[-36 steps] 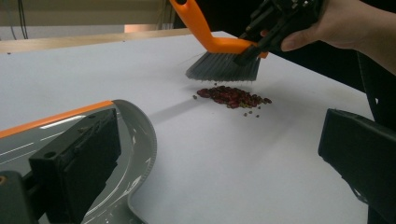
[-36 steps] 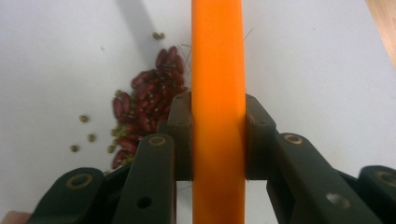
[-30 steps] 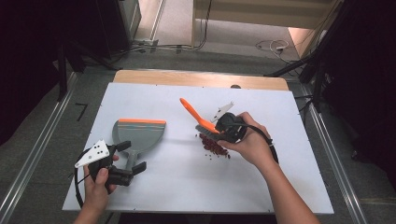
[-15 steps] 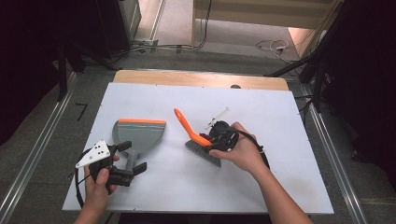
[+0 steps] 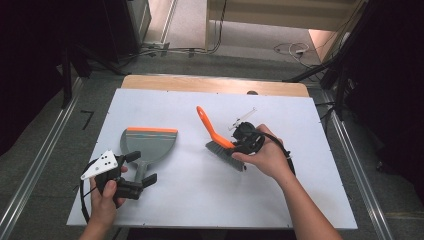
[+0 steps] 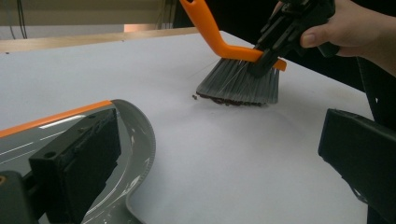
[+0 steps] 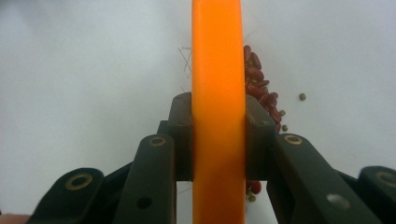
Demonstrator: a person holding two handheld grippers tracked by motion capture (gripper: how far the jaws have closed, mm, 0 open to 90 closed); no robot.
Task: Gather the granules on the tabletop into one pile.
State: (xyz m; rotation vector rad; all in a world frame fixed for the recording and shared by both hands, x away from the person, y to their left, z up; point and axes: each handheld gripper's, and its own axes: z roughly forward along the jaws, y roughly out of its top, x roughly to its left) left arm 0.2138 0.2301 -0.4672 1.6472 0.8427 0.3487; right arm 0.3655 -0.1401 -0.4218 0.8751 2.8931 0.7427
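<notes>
Two grippers: you are working one in each hand over the white counter.
Right gripper: its jaws are clamping the orange back of the brush, pads pressing both sides.
Brush: its grey bristles are resting on the counter just right of centre, its handle rising toward 11 o'clock.
Beans: red ones are lying heaped against the bristles, with a few small green ones beside them.
Left gripper: its jaws are standing wide apart, gripping nothing.
Dustpan: it is lying at 12 o'clock from the left gripper, its handle reaching between those jaws.
</notes>
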